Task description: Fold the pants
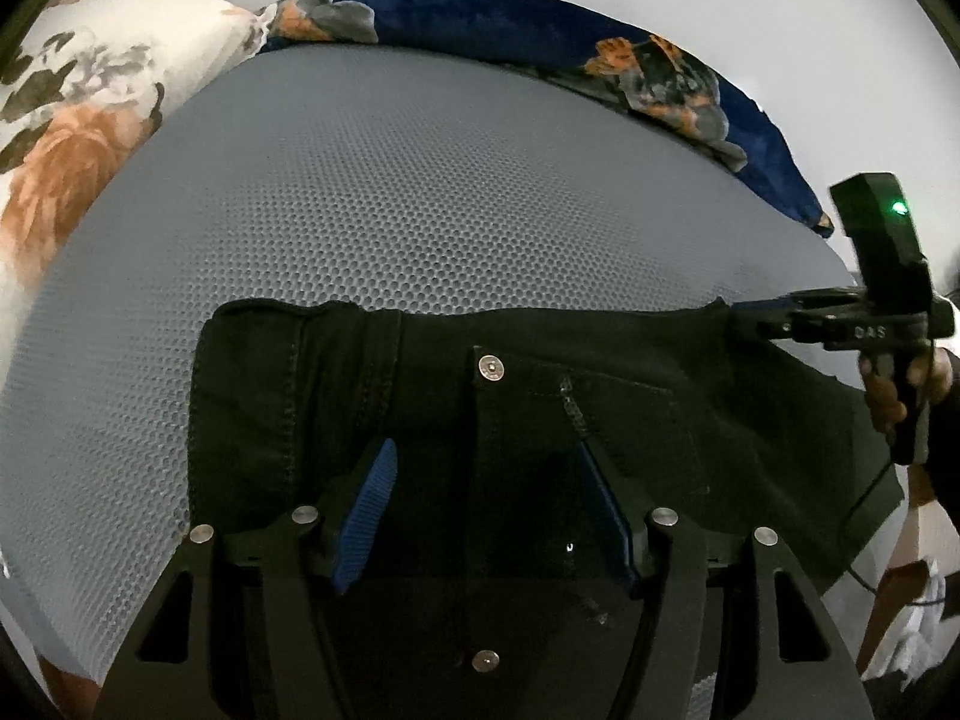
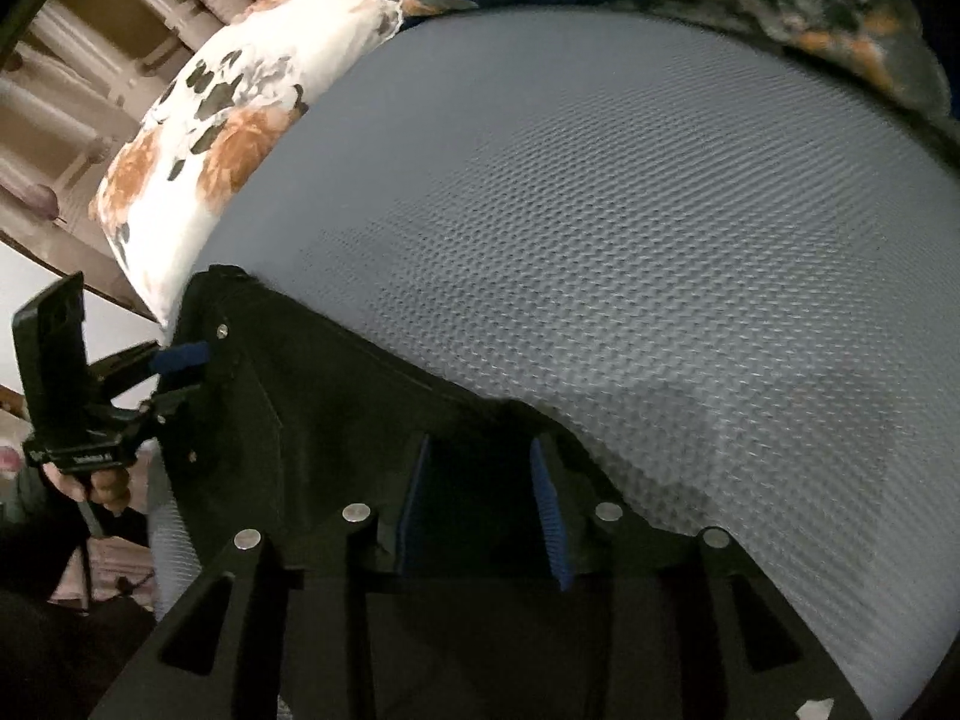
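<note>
In the lower middle of the left wrist view, the left gripper (image 1: pixel 483 480) stands with jaws apart over the black pants (image 1: pixel 420 396), which lie spread on the grey mesh mattress (image 1: pixel 390 204). Whether its pads press the cloth is lost in the dark. At right, the right gripper (image 1: pixel 747 318) meets the waistband corner; its jaws are partly apart over black fabric. Farther back lie a floral pillow (image 1: pixel 78 114) and a blue blanket (image 1: pixel 540 30).

A grey mat (image 1: pixel 360 228) with a honeycomb texture covers the bed. At its far left lies a white pillow (image 1: pixel 90 96) printed with orange and dark flowers. Along the far edge runs a navy floral blanket (image 1: pixel 540 30), bunched against a pale wall (image 1: pixel 780 12). Brown curtains (image 2: pixel 72 60) hang beyond the pillow.
</note>
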Demonstrator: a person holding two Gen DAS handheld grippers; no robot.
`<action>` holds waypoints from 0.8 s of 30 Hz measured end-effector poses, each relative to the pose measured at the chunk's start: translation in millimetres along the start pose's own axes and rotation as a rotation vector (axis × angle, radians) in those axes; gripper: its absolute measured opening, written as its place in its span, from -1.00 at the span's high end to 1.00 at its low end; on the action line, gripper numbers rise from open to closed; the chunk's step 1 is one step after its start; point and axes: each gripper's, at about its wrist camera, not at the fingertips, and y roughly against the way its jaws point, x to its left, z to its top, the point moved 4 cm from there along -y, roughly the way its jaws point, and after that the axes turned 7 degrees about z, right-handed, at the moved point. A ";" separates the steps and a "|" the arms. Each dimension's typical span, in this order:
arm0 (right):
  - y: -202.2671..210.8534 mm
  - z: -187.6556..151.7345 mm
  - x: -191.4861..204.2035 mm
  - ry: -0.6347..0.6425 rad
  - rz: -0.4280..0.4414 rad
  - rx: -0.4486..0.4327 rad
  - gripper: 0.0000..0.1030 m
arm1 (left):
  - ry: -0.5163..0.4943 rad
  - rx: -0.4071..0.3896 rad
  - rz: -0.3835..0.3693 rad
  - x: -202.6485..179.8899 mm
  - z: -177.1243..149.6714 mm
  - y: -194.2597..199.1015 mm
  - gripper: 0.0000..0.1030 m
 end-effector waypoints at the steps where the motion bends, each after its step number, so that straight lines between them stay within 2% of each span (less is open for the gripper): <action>1: -2.8 1.9 0.7 -0.012 0.019 0.006 0.36 | -0.001 0.000 -0.003 0.5 -0.5 0.4 -0.20; 3: -6.6 3.2 5.4 -0.008 0.035 0.018 0.37 | -0.001 -0.001 -0.010 0.6 0.0 0.4 -0.20; 5: -8.8 5.6 8.3 0.012 0.010 0.009 0.59 | 0.000 -0.001 -0.018 1.3 -0.8 1.0 -0.20; 6: -7.3 6.9 6.4 0.003 -0.005 -0.008 0.78 | 0.001 0.000 -0.021 1.6 -0.7 1.5 -0.20; 9: 2.3 12.4 7.9 -0.023 -0.007 -0.071 0.85 | 0.033 -0.003 -0.022 4.3 1.5 4.5 -0.13; 11: 2.2 16.1 12.7 -0.003 -0.059 -0.093 0.86 | 0.029 -0.014 0.014 7.5 4.7 3.5 0.16; 12: -0.8 17.9 12.7 -0.001 -0.086 -0.104 0.86 | 0.028 -0.016 0.035 10.5 5.9 1.3 0.22; 15: -15.5 18.6 0.8 -0.031 -0.124 -0.093 0.86 | 0.045 -0.006 0.039 14.0 7.2 -4.0 0.24; 17: -17.1 17.2 -4.0 -0.046 -0.112 -0.106 0.82 | 0.018 -0.006 0.053 12.0 5.6 -4.4 0.24; 19: -13.4 16.8 -5.0 -0.071 -0.118 -0.114 0.63 | 0.005 -0.008 0.058 11.5 3.7 -5.2 0.24; 20: -7.8 15.8 -3.8 -0.086 -0.131 -0.123 0.47 | -0.001 -0.009 0.063 10.7 3.4 -4.8 0.24; 22: 10.5 10.8 0.9 -0.085 -0.165 -0.173 0.45 | -0.015 -0.016 0.072 5.8 3.8 -0.2 0.21; 24: 36.8 -2.0 4.8 -0.085 -0.217 -0.225 0.38 | -0.072 -0.043 0.078 -8.4 4.9 9.8 0.14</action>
